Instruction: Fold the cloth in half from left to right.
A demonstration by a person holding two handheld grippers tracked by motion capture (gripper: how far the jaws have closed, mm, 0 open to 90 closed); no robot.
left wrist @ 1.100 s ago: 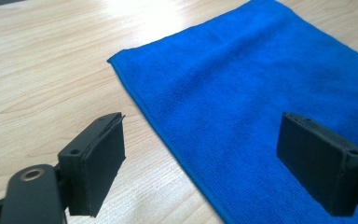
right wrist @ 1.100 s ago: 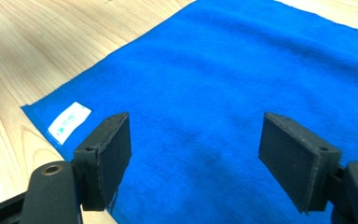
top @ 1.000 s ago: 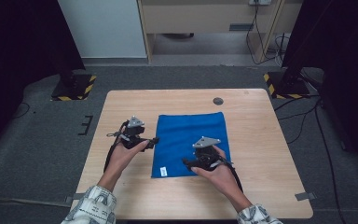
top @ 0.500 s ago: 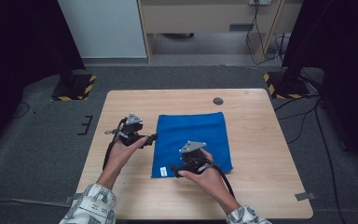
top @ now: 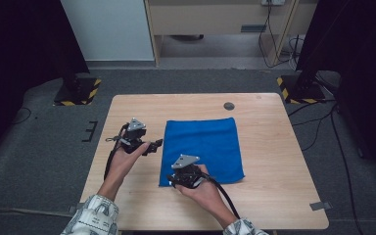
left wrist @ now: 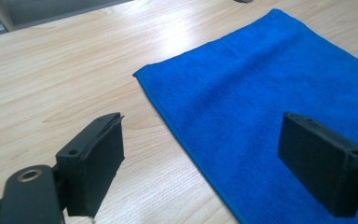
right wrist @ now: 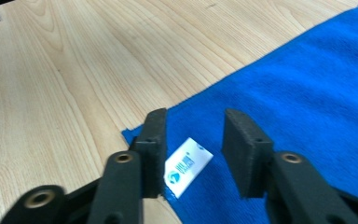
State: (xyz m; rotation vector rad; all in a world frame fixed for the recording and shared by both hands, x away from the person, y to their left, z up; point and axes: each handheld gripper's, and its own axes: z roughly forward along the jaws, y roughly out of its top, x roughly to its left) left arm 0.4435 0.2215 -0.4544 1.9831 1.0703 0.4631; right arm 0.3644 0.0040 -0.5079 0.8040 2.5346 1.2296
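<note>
Blue cloth (right wrist: 298,93) corner lies between the right hand-held gripper (right wrist: 193,154)'s narrowing, just-closing jaws, not yet pinched

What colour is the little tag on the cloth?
White with blue print: the small fabric tag at the corner of the blue cloth, best in the right gripper view.

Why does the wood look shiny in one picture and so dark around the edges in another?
Left gripper view: lamp glare whitens the table beyond the blue cloth. High view: the table is lit, the room around it dark. Right gripper view: the near jaws look slightly soft.
</note>
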